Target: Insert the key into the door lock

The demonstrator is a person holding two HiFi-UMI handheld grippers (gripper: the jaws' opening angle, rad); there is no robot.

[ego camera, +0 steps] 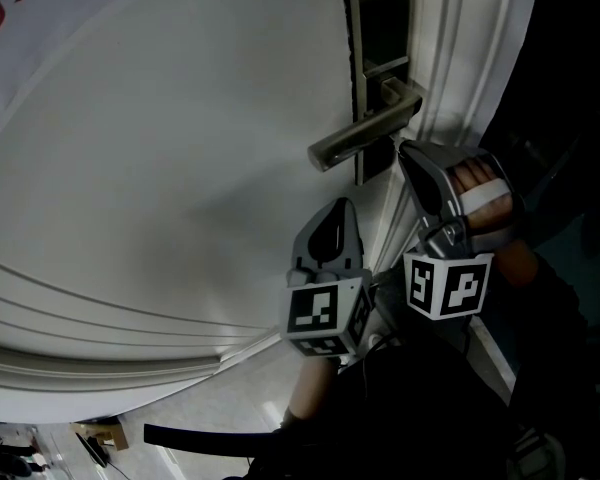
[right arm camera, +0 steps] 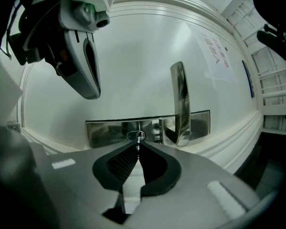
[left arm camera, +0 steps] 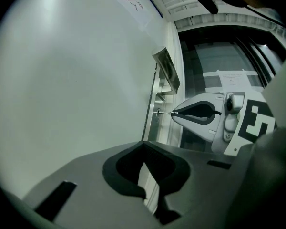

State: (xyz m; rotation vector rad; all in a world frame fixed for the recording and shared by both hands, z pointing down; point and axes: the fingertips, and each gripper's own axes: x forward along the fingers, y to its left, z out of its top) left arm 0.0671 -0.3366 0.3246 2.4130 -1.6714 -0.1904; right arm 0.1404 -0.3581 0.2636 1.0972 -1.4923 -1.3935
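Note:
A slim silver key is pinched in my shut right gripper, and its tip meets the round keyhole in the steel lock plate. How deep it sits cannot be told. The lever handle juts out just right of the keyhole. From the side, the key bridges my right gripper and the plate. In the head view the right gripper sits under the handle. My left gripper hangs lower left of it, shut and empty, off the door.
The white door fills most of the view, with a red-lettered paper at upper left. The moulded door frame runs along the lock's right side. A hand holds the right gripper. A glass panel with a notice lies beyond.

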